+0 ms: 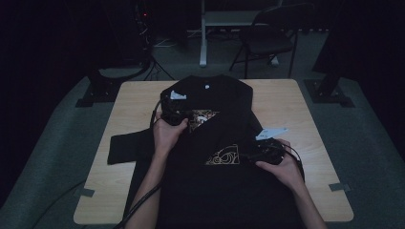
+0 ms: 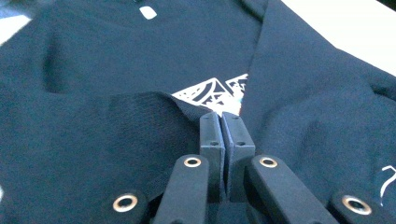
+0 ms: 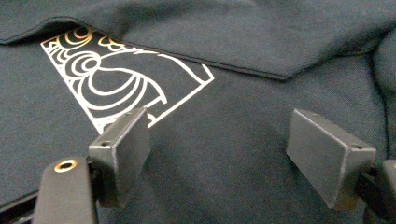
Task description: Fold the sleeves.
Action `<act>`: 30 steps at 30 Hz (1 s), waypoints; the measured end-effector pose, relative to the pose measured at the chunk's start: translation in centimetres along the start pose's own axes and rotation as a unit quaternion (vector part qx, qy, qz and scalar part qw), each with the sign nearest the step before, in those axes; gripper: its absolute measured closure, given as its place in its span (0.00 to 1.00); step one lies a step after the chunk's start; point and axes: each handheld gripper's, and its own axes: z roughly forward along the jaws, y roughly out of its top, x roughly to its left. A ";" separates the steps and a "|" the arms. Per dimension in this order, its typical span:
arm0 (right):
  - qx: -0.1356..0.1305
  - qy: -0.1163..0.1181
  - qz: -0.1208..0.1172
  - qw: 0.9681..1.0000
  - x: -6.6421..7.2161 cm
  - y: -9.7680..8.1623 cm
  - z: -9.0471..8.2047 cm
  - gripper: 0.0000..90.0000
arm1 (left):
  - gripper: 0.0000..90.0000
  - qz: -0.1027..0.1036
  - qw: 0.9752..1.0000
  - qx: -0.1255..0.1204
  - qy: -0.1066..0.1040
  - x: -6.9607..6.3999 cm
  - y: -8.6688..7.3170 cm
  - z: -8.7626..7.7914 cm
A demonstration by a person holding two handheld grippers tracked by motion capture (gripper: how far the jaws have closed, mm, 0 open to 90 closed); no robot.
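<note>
A black shirt (image 1: pixel 224 191) with a gold print (image 1: pixel 223 156) lies spread on the wooden table (image 1: pixel 305 109), partly folded over itself. My left gripper (image 1: pixel 177 114) sits over the shirt's upper middle. In the left gripper view its jaws (image 2: pixel 222 119) are pressed together on a ribbed fold edge of the shirt (image 2: pixel 149 116), right beside a white-looking print (image 2: pixel 210 93). My right gripper (image 1: pixel 258 155) rests at the shirt's right side. In the right gripper view it (image 3: pixel 219 121) stands open just above the cloth, with the swirl print (image 3: pixel 116 70) off its left fingertip.
One sleeve (image 1: pixel 129 148) sticks out to the left over the tabletop. A small white label (image 1: pixel 207 87) marks the collar at the far end. A folding chair (image 1: pixel 267 38) and a stand (image 1: pixel 205 33) are on the floor beyond the table.
</note>
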 end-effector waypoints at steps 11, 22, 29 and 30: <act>0.001 -0.001 -0.001 1.000 0.1 0.0 0.0 0.23 | 0.99 -0.001 0.998 0.066 -0.016 -0.4 -0.8 4.8; 0.001 -0.001 0.000 1.000 0.1 0.0 0.0 0.23 | 0.66 -0.012 0.995 0.077 -0.062 -0.9 -0.8 5.6; 0.001 0.000 0.002 1.000 0.0 0.0 0.0 0.23 | 0.44 -0.015 0.994 0.074 -0.079 -1.3 -0.8 5.7; 0.001 0.000 0.002 1.000 0.0 0.0 0.0 0.23 | 0.44 -0.005 0.995 0.076 -0.070 -1.6 -0.8 5.6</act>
